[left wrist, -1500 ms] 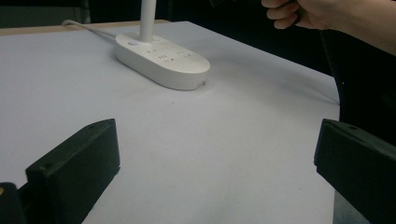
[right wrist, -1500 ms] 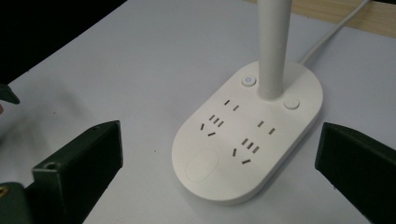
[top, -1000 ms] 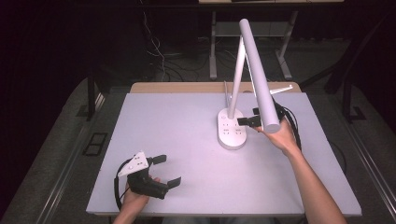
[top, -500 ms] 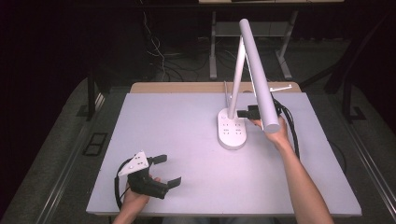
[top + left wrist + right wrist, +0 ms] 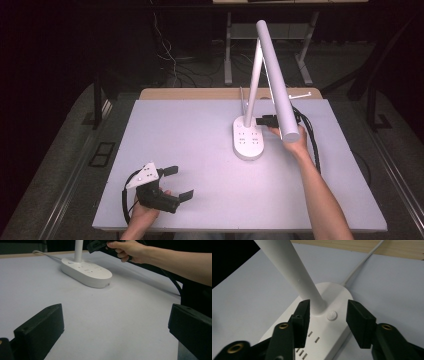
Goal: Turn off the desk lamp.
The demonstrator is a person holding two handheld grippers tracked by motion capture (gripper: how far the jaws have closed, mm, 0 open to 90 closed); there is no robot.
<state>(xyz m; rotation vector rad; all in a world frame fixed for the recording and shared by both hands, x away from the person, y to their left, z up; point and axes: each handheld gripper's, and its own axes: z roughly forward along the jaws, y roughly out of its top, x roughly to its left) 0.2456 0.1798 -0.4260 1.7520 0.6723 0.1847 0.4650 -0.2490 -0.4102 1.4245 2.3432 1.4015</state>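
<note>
Early stage, by the look of it: right claw [image 5: 328,315] brought in over the rear end of the lamp base [image 5: 248,141], jaws moderately wide, straddling the foot of the lamp stem [image 5: 294,272] and the small round button [image 5: 332,315] beside it. Nothing gripped or pressed yet; left jaw just beside the stem, contact not certain. Likely aim either pinching the stem or tapping the button, can't tell which. Closing or pressing step left to do.

Left claw [image 5: 174,182] parked at near-left of the worktop [image 5: 190,140], well apart from the lamp, jaws wide, holding nothing. Idle.

Lamp: white desk lamp standing at right-centre rear of the worktop, upright, oval flat base with rows of socket slots [image 5: 308,345] on top, like a power strip. Slim stem rising from rear end of base, tilting slightly, joined at top to a long tubular lamp head [image 5: 277,75] slanting down toward the person, its end above the right hand [image 5: 292,142]. White cord [image 5: 362,262] running off the back of the base toward the wooden strip [image 5: 200,94] at far worktop edge. No visible glow from the head; on or off not clear.
</note>
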